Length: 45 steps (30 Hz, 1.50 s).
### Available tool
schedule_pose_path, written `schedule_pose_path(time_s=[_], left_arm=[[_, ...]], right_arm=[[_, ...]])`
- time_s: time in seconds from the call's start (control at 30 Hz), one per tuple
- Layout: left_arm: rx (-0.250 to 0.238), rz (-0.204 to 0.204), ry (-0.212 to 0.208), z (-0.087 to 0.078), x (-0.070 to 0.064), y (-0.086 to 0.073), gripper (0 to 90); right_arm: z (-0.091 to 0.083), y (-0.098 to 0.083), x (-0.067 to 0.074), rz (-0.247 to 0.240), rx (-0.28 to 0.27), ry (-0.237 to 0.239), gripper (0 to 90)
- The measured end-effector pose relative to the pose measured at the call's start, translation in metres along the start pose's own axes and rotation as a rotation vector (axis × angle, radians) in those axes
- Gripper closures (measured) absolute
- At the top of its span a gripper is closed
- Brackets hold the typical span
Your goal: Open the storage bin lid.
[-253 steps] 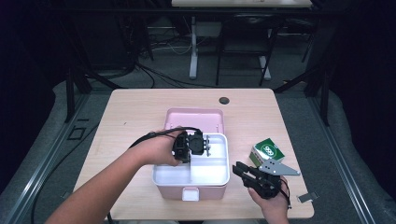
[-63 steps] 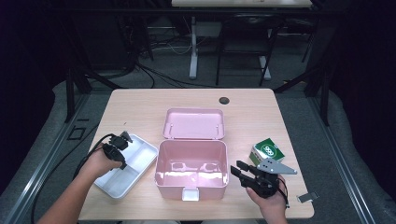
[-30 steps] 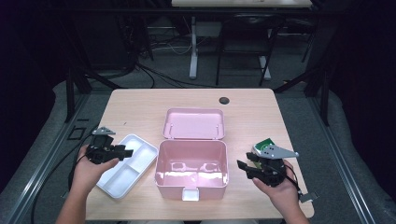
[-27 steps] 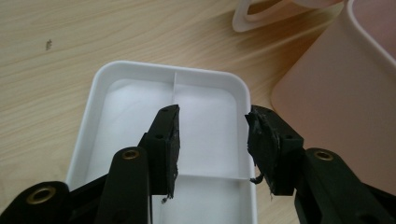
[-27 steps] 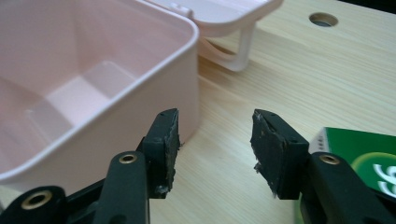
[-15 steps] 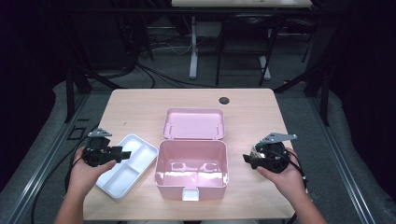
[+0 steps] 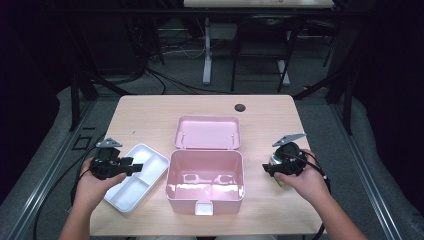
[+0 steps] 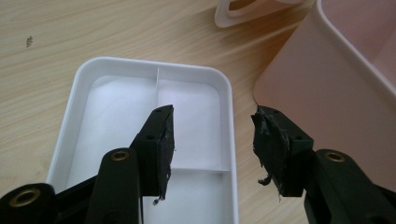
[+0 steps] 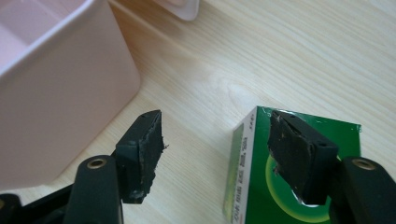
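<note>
Where the person's left hand (image 7: 90, 182) comes up at the near left of the wooden table (image 7: 150, 112), the left gripper (image 7: 131, 166) hangs over the white divided tray (image 7: 145, 160), its jaws spread with nothing between them. In the left gripper view the tray (image 8: 84, 93) lies below the jaws, empty in the compartments I can see, just beside the wall of the pink box (image 8: 317, 93). That pink box (image 7: 205, 195) stands open at the middle of the table, and its lid (image 7: 207, 132) lies flat just behind it. A small dark round thing (image 7: 240, 107) sits farther back. On the right, the right gripper (image 7: 265, 168) is held low above a green carton (image 9: 261, 186), jaws apart, one over the carton and one over bare wood; whether they touch it I cannot tell.
</note>
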State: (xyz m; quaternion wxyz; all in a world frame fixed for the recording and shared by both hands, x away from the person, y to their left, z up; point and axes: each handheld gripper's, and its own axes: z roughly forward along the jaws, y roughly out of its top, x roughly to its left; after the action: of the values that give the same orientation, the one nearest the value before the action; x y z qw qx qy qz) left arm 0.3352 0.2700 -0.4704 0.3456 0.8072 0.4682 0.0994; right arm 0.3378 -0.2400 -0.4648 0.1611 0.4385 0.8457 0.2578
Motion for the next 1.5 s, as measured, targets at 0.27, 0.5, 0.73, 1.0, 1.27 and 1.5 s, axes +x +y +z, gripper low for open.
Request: schedule_pose_path(time_s=[0.27,0.5,0.73,1.0,1.27,1.5], left_arm=[[0.006,-0.006,0.007,-0.002,0.003,-0.002,48.3],[0.011,-0.001,0.009,-0.001,0.002,-0.002,48.3],[0.01,0.002,0.008,-0.001,0.002,-0.003,48.1],[0.01,-0.003,0.007,-0.001,0.003,-0.003,48.2],[0.012,-0.006,0.005,0.0,0.004,-0.005,48.3],[0.004,-0.006,0.001,0.0,0.004,-0.003,48.3]], right_arm=[[-0.001,0.016,-0.014,0.016,0.079,0.007,35.4],[-0.001,0.029,-0.022,0.0,0.135,-0.017,35.7],[0.007,0.035,-0.036,0.043,0.239,-0.029,29.6],[0.02,0.038,-0.051,0.086,0.351,-0.027,18.4],[0.032,0.035,-0.058,0.101,0.441,-0.012,14.6],[0.038,0.031,-0.065,0.122,0.476,-0.018,14.2]])
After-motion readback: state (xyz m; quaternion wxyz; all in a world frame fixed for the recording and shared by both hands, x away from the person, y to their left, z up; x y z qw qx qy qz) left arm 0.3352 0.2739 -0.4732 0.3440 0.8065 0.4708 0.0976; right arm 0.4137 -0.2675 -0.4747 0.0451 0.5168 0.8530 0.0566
